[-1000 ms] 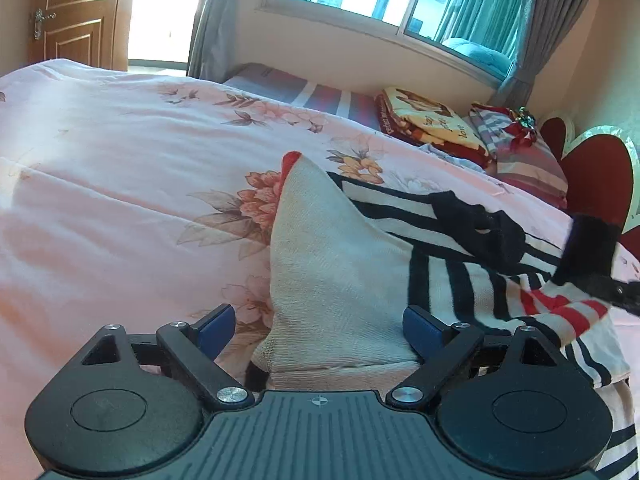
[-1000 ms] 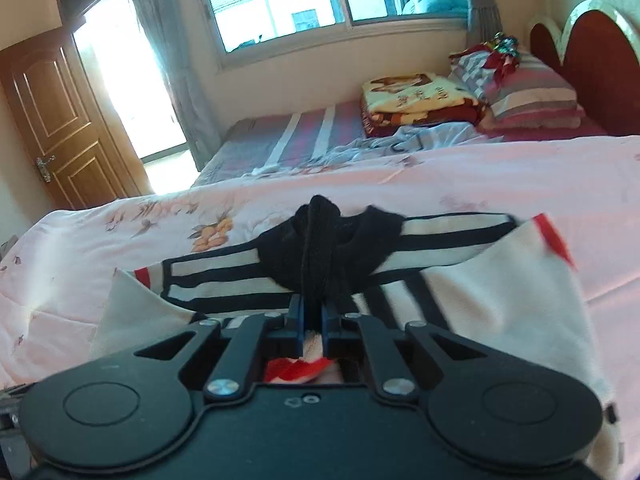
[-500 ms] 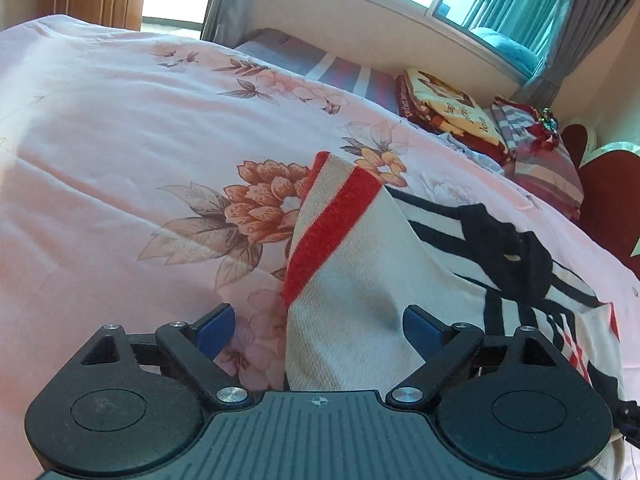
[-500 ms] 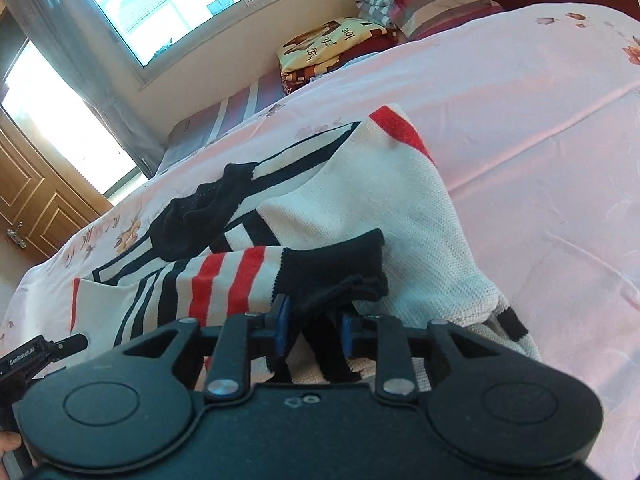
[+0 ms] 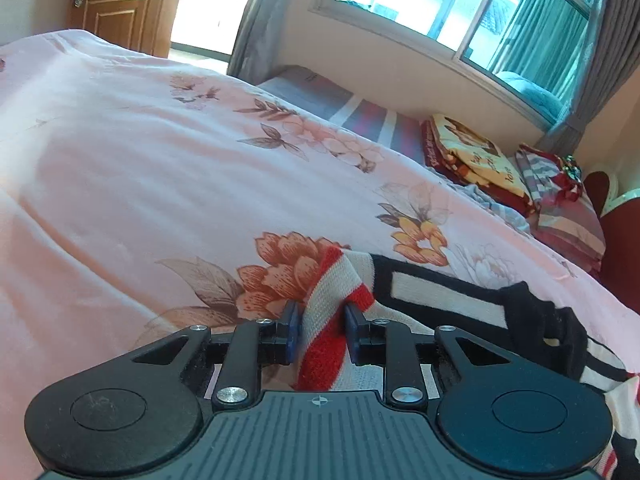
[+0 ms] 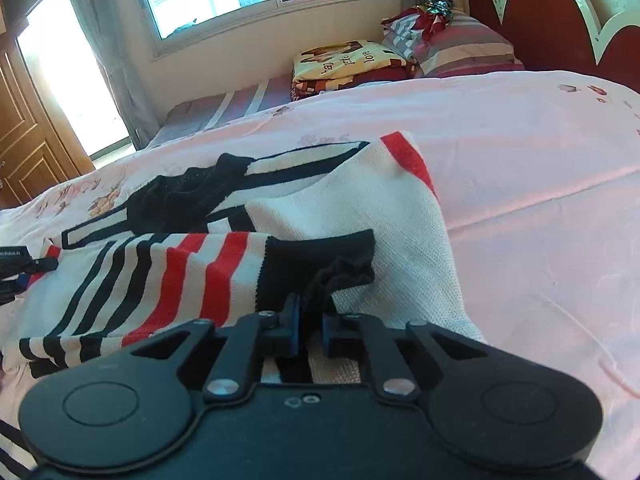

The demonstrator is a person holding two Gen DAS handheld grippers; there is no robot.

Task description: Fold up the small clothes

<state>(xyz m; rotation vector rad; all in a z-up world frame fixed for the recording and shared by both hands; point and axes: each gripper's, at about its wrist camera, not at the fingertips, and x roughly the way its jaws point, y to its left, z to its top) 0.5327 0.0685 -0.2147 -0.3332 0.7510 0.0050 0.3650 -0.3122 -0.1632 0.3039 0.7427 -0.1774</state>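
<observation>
Left tool (image 5: 320, 330) closing on the sweater's red-striped hem (image 5: 334, 312); right tool (image 6: 309, 330) closing on its black cuff (image 6: 316, 264).

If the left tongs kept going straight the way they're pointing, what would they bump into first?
The striped sweater: its red-and-white edge already sits between the closing left tongs. Just past that fold, they would probably press into the pink floral bedspread; depth there is hard to judge.

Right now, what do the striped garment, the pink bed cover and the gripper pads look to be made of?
Striped garment: knit, likely cotton or acrylic; a loop texture shows on the cream panel.
Pink bed cover: thin, smooth woven fabric with a printed floral pattern and soft creases.
Gripper pads: matte blue, probably rubber or plastic.
</observation>
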